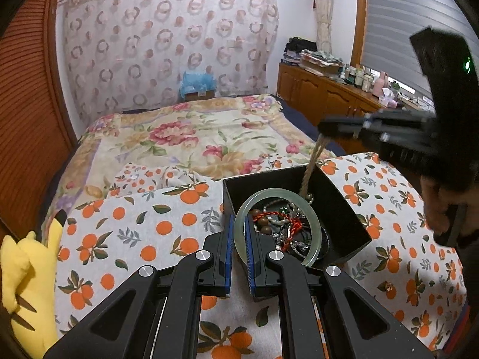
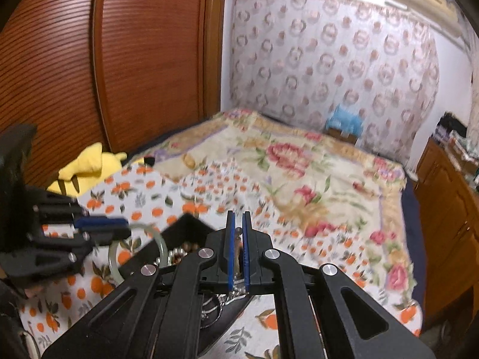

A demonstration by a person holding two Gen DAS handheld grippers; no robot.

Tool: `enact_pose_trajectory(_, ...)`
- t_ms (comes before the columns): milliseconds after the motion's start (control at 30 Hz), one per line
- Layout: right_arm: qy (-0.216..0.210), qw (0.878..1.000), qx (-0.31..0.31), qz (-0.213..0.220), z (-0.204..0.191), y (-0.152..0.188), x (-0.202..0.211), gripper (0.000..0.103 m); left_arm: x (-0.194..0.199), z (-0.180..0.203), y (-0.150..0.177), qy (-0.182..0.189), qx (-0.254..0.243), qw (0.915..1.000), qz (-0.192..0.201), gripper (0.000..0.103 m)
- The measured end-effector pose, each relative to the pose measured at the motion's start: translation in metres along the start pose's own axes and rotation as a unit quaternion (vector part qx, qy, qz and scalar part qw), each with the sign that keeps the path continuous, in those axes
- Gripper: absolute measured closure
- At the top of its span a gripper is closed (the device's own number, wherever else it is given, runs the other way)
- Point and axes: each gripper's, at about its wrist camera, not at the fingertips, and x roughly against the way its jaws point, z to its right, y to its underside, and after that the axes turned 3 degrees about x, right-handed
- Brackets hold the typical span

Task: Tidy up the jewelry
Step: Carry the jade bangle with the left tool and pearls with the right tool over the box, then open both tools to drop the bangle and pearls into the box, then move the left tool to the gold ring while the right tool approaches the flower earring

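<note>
A black open box (image 1: pixel 338 206) full of tangled jewelry (image 1: pixel 284 224) sits on an orange-print cloth. My left gripper (image 1: pixel 239 227) is shut on a pale green jade bangle (image 1: pixel 314 233) at the box's near rim; the bangle also shows in the right wrist view (image 2: pixel 163 245). My right gripper (image 1: pixel 324 128) hangs above the box, shut on a brown beaded strand (image 1: pixel 312 164) that trails down into it. In the right wrist view that gripper (image 2: pixel 238 224) pinches the strand (image 2: pixel 238 248) over the box (image 2: pixel 191 227).
The orange-print cloth (image 1: pixel 149 227) covers the near end of a bed with a floral blanket (image 1: pixel 194 137). A yellow plush toy (image 1: pixel 30 269) lies at the left. A wooden cabinet (image 1: pixel 323 95) with bottles stands at the right.
</note>
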Motion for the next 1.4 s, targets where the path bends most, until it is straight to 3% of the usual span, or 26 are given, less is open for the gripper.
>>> enact_pose_trajectory(233,-0.018,0.999,-0.023,-0.013,0.004,0.014,-0.012,0.095,-0.009,0.001,-0.001,-0.001,-0.005,1.0000,-0.006,0.096)
enact_pose_trajectory(333,-0.016,0.999,-0.026,-0.011,0.006,0.019,-0.010,0.082,-0.016,0.003,-0.004,-0.002,-0.010,0.9999,-0.011,0.096)
enact_pose_trajectory(1067,0.012,0.999,-0.039,0.000,0.012,0.057,0.034,0.082,-0.062,0.022,-0.025,-0.001,-0.036,0.9985,-0.041,0.096)
enact_pose_trajectory(1400,0.018,0.998,-0.053,-0.010,0.015,0.080,0.048,0.082,-0.053,0.023,-0.024,0.012,-0.034,0.9988,-0.034,0.095)
